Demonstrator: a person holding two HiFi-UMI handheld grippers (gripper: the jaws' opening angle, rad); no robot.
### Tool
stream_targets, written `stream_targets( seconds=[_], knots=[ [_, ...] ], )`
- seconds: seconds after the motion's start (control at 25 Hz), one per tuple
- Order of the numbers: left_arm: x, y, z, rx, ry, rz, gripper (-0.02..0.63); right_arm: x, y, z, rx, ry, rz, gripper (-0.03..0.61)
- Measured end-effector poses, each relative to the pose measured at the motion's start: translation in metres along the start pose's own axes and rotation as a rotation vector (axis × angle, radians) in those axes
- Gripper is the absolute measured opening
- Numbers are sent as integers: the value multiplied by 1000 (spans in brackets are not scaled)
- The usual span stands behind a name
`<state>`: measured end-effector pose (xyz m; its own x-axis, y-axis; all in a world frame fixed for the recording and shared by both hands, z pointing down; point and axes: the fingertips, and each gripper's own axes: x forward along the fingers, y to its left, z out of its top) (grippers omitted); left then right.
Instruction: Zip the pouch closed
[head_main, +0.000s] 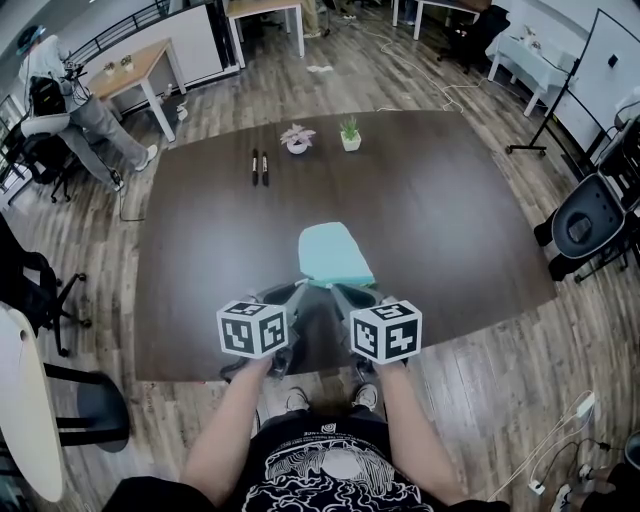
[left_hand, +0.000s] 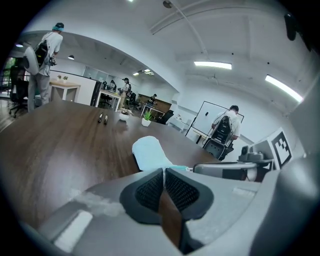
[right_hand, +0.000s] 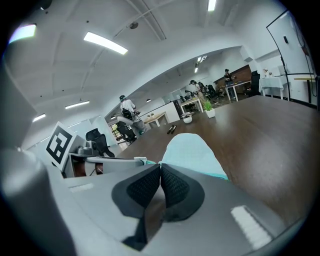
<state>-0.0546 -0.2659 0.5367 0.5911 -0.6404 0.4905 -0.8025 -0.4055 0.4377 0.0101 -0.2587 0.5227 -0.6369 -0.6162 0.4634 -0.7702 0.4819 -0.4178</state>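
Observation:
A pale teal pouch (head_main: 333, 252) lies flat on the dark brown table (head_main: 450, 210), its near end toward me. Both grippers point at that near end, side by side. My left gripper (head_main: 292, 293) is closed, and in the left gripper view a pale sliver of the pouch (left_hand: 147, 152) edge shows between the left gripper (left_hand: 164, 171) pads. My right gripper (head_main: 350, 294) is shut. In the right gripper view the right gripper (right_hand: 160, 165) tips meet against the pouch (right_hand: 192, 152) edge, and nothing shows between the pads. The zipper is hidden behind the jaws.
Two dark pens (head_main: 259, 166) and two small potted plants (head_main: 297, 138) (head_main: 350, 133) stand at the table's far side. The table's near edge runs just under my hands. An office chair (head_main: 590, 225) is off the right edge, and a person (head_main: 60, 100) stands far left.

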Motion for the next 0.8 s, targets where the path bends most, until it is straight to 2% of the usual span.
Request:
stream_targets(
  seconds=[0.8],
  knots=[
    [0, 23, 9, -57, -39, 67, 23, 13, -3, 6, -11, 7, 20, 8]
  ],
)
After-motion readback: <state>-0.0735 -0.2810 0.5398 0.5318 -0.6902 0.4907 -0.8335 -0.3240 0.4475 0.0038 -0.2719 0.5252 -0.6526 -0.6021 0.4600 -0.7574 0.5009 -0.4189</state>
